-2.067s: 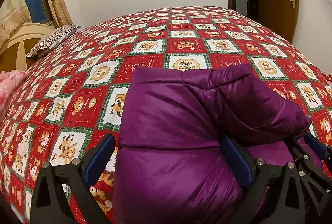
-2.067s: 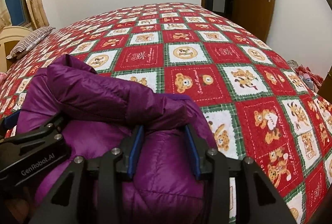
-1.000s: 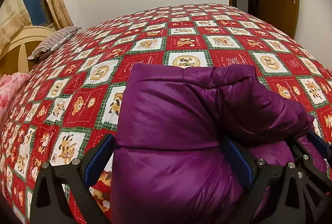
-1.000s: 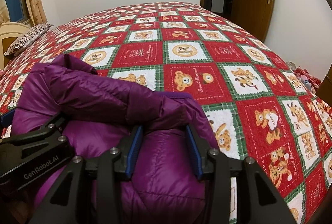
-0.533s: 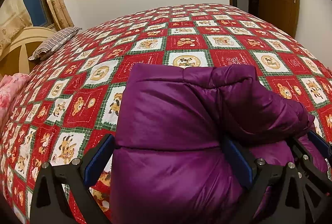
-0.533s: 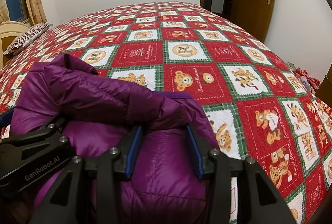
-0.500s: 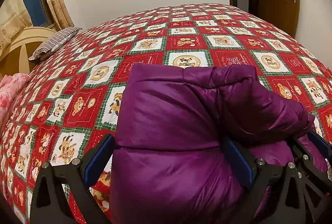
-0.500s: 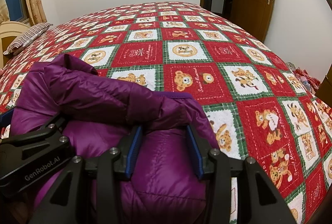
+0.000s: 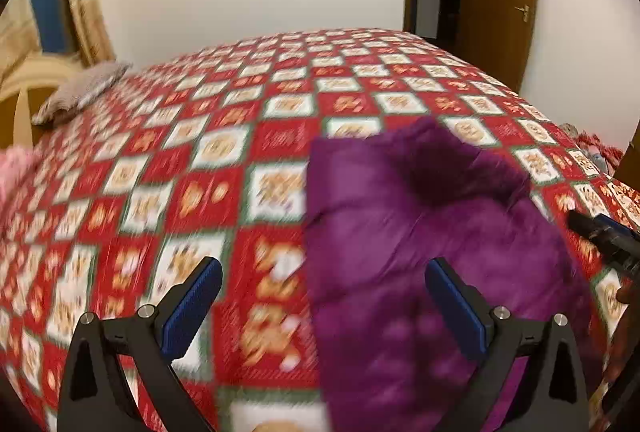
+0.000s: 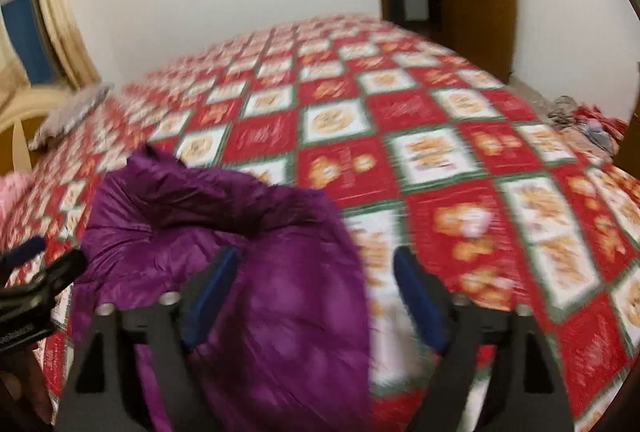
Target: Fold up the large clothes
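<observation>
Purple padded jacket [image 9: 432, 240]: lies folded at lower centre on your red checked bedspread [image 9: 208, 167].
Left gripper [image 9: 320, 306]: spread, holding nothing.
Right gripper [image 10: 316, 300]: spread likewise.
Risk: slippery puffy filling could spring the fold open.

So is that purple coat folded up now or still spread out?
Folded. The purple coat sits as a compact bundle on the quilt, layers doubled over. Both sets of jaws are open, holding nothing.

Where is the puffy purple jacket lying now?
The puffy purple jacket lies bundled on the red patchwork bedspread, at the near edge, right of centre in the left wrist view.
</observation>
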{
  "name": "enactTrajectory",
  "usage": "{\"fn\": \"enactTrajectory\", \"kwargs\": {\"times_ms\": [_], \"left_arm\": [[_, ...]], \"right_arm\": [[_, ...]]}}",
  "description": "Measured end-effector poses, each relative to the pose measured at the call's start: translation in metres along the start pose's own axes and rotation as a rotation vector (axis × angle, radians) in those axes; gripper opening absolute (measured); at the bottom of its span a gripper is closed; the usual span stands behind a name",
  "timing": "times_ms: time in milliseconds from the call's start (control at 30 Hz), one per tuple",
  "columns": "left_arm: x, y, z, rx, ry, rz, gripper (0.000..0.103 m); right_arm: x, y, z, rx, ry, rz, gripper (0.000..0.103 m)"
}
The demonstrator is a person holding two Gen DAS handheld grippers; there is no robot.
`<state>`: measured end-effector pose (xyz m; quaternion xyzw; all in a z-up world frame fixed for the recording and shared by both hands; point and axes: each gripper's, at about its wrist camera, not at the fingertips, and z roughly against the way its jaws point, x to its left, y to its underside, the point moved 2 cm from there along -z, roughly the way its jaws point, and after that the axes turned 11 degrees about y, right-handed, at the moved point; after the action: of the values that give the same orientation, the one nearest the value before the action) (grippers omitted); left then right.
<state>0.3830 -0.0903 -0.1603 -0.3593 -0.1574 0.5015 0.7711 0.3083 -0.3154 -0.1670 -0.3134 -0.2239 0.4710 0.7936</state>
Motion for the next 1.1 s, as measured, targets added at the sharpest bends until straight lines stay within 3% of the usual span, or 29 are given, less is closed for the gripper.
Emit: {"fn": "enactTrajectory", "kwargs": {"times_ms": [100, 267, 500, 533, 567, 600, 633, 700, 767, 900, 1100], "left_arm": [[0.022, 0.023, -0.012, 0.053, 0.015, 0.089, 0.102], [0.023, 0.035, -0.024, 0.046, 0.141, 0.195, 0.102], [-0.001, 0.032, -0.036, 0.061, 0.221, 0.137, 0.102], [-0.009, 0.032, -0.036, 0.059, 0.234, 0.116, 0.102], [-0.015, 0.032, -0.034, 0.052, 0.247, 0.082, 0.1], [-0.02, 0.032, -0.031, 0.041, 0.259, 0.047, 0.093], [-0.026, 0.033, -0.03, 0.037, 0.273, 0.023, 0.079], [-0.035, 0.032, -0.023, 0.014, 0.251, -0.028, 0.06], [-0.04, 0.033, -0.014, -0.005, 0.231, -0.06, 0.035], [-0.046, 0.029, 0.02, -0.062, 0.168, -0.136, 0.026], [-0.018, 0.027, 0.089, -0.169, 0.102, -0.134, 0.021]], "right_arm": [[-0.014, 0.017, -0.005, 0.051, -0.061, -0.039, 0.089], [-0.012, 0.036, -0.023, 0.102, -0.097, -0.037, 0.089], [-0.007, 0.042, -0.035, 0.112, -0.165, -0.029, 0.089], [-0.005, 0.042, -0.035, 0.105, -0.174, -0.018, 0.086], [0.002, 0.045, -0.035, 0.108, -0.198, -0.004, 0.076], [0.007, 0.045, -0.034, 0.113, -0.229, 0.006, 0.069], [0.012, 0.047, -0.033, 0.12, -0.264, 0.013, 0.055], [0.015, 0.047, -0.034, 0.136, -0.293, 0.01, 0.047], [0.01, 0.046, -0.034, 0.14, -0.332, -0.024, 0.033], [0.016, 0.047, -0.012, 0.082, -0.333, 0.009, 0.024], [0.056, 0.039, 0.03, 0.002, -0.415, 0.048, 0.021]]}}
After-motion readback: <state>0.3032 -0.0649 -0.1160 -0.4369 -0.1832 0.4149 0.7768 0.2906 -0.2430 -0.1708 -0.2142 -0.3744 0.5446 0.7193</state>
